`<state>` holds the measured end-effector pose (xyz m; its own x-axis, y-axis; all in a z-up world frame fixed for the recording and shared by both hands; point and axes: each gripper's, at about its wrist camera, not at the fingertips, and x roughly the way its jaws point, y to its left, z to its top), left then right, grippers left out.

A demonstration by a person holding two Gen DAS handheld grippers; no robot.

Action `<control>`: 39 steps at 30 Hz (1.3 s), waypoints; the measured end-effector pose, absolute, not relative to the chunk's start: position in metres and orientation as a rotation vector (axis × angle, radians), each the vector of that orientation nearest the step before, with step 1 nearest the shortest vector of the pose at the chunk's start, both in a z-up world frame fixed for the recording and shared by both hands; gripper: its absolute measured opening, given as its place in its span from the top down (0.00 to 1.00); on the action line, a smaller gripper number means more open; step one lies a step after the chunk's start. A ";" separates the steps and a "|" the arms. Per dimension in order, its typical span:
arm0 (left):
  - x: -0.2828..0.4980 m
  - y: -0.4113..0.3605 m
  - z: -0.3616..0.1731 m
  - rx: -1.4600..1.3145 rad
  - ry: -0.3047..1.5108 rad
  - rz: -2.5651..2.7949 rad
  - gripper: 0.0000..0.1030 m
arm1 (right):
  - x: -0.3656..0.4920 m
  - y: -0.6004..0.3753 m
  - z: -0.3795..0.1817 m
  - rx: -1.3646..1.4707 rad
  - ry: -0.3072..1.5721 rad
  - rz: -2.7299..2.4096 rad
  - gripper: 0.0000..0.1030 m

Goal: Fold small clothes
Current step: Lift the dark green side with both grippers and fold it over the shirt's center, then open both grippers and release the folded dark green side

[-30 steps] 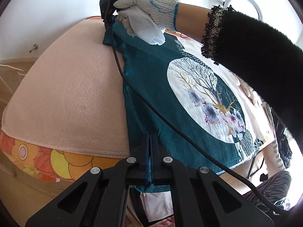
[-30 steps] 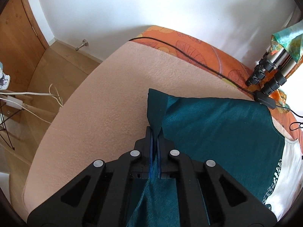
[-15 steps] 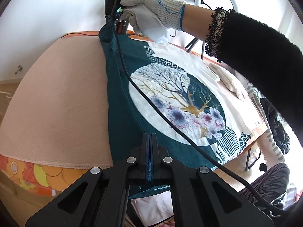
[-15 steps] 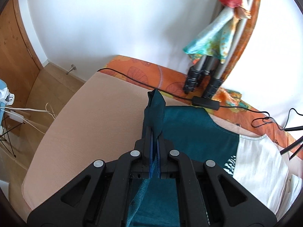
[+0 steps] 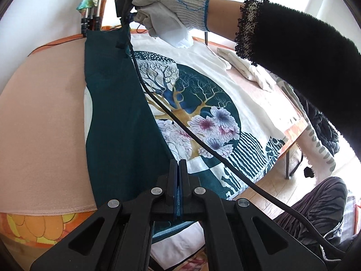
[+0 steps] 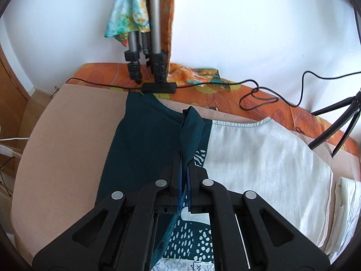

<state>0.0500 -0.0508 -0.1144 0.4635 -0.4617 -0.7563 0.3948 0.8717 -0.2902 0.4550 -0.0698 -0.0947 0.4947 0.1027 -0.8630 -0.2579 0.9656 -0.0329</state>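
Left wrist view: the left gripper (image 5: 177, 164) is pinched tight on the near hem of the teal shirt (image 5: 126, 122), right at the near edge of the pink-covered table (image 5: 45, 122). The shirt lies spread across the table, one dark side panel lifted over the tree-and-flower print (image 5: 198, 113). At the far edge, the gloved right hand (image 5: 167, 6) holds the right gripper (image 6: 184, 155), its cable (image 5: 203, 144) trailing over the print. Right wrist view shows that one clamped on a bunched teal corner, near the tripod legs (image 6: 146, 67) at the far edge. Folded white clothes (image 5: 246, 67) sit beyond the shirt.
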 end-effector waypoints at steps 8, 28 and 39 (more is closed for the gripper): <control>0.055 -0.063 -0.123 -0.055 0.990 -0.553 1.00 | 0.463 -0.092 -0.113 -0.140 1.061 0.203 0.97; 0.014 -0.019 -0.086 -0.061 0.872 -0.545 0.72 | 0.342 -0.166 -0.022 -0.052 0.934 0.208 0.39; 0.019 0.032 -0.100 -0.083 0.892 -0.361 0.72 | 0.183 -0.226 -0.012 0.012 0.878 0.239 0.39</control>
<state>0.0191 0.0320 -0.1002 0.5721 -0.3412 -0.7458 0.2731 0.9367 -0.2190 0.1830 -0.2257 -0.0118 0.6134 0.2125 -0.7606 -0.2025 0.9732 0.1086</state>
